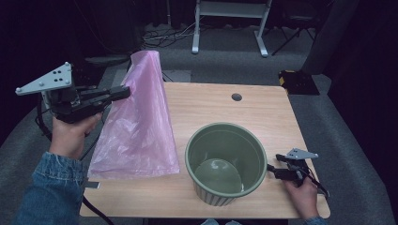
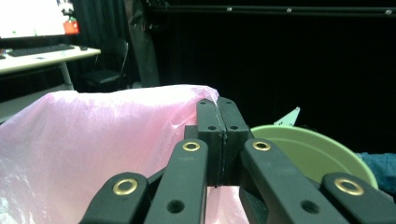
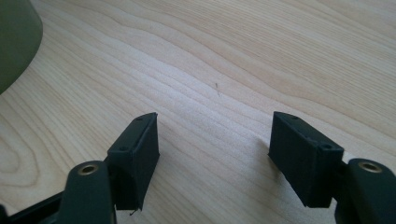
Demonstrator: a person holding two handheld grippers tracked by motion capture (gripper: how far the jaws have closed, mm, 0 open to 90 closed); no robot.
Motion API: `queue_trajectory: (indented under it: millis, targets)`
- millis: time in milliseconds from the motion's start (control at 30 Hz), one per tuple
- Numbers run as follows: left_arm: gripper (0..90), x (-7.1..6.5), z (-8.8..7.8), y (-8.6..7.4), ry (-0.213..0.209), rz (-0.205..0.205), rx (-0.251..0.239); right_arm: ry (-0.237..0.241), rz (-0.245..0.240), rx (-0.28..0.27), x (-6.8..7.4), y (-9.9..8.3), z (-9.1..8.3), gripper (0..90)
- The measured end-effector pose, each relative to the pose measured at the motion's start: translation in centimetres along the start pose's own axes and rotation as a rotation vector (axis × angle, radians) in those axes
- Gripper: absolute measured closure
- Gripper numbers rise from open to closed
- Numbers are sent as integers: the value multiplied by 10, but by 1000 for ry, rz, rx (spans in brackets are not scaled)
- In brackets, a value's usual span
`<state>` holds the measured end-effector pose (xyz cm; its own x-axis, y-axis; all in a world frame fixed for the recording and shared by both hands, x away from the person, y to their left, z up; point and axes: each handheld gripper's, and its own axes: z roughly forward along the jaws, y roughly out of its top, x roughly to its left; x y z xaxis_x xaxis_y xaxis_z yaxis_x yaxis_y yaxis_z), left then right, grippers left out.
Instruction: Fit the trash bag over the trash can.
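A thin pink plastic bag [image 1: 138,126] hangs from my left gripper [image 1: 126,91], which is shut on the bag's upper edge and holds it above the left half of the wooden table [image 1: 211,103]. The bag's bottom rests on the tabletop. In the left gripper view the jaws [image 2: 218,105] pinch the pink film [image 2: 93,140] between them. A green ribbed pot [image 1: 225,126] stands at the table's front centre, with nothing inside it. My right gripper [image 1: 272,169] lies low on the table just right of the pot, open, with bare wood between its jaws [image 3: 212,135].
The pot's wall [image 3: 14,42] shows at the left of the right gripper view. A dark round hole [image 1: 236,97] sits near the table's far edge. A white desk frame [image 1: 230,23] and cables stand on the floor beyond.
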<state>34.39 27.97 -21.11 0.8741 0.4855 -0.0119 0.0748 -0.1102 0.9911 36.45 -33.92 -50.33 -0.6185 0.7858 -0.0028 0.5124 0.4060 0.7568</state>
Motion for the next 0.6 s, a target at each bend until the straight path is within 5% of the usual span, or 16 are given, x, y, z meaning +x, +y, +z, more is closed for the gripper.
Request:
queue_trajectory:
  millis: [600]
  targets:
    - [896,-12,29,34,-85,29,-37,0,0,1,0,0,0,325]
